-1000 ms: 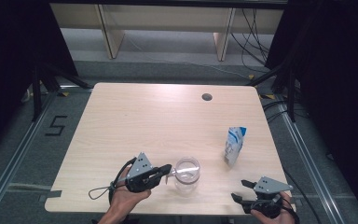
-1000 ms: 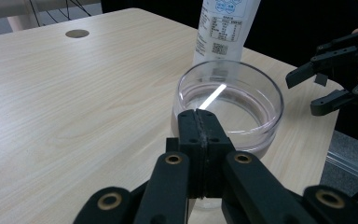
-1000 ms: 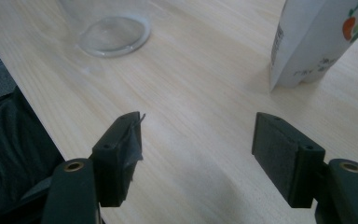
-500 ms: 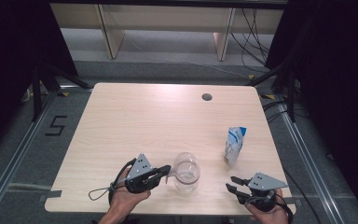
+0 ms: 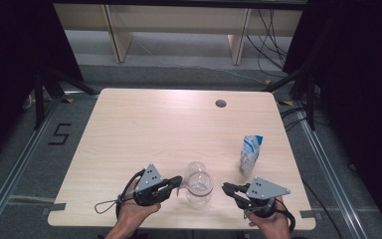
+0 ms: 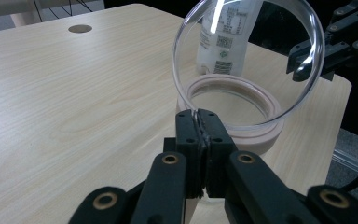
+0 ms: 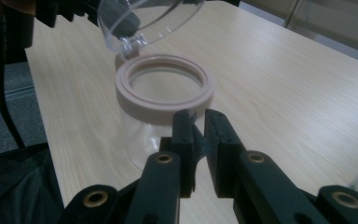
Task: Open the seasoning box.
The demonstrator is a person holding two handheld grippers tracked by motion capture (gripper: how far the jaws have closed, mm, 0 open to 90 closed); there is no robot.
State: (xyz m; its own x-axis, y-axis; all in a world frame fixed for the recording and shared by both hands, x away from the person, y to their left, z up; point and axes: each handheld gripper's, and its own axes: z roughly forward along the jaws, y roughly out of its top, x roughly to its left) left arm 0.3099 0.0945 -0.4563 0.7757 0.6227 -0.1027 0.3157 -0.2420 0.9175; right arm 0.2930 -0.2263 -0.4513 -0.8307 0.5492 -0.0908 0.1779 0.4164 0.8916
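Looking through clear glass, you barely make out the jar (image 5: 199, 185) walls. It stands near the counter (image 5: 144, 124) front edge, pink-rimmed, its lid (image 6: 249, 56) tilted up. Your left gripper (image 5: 177, 182) jaws pinch the lid's edge; your right gripper (image 5: 226, 187) jaws have just been closing, empty.

We see a clear glass jar (image 5: 199, 186) with a pale pink rim, a white-and-blue pouch (image 5: 250, 154), black fingers (image 6: 200, 135), and a light woodgrain tabletop (image 5: 159, 129).

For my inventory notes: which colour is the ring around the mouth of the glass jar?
The ring is pale pink; the right gripper view shows it best.
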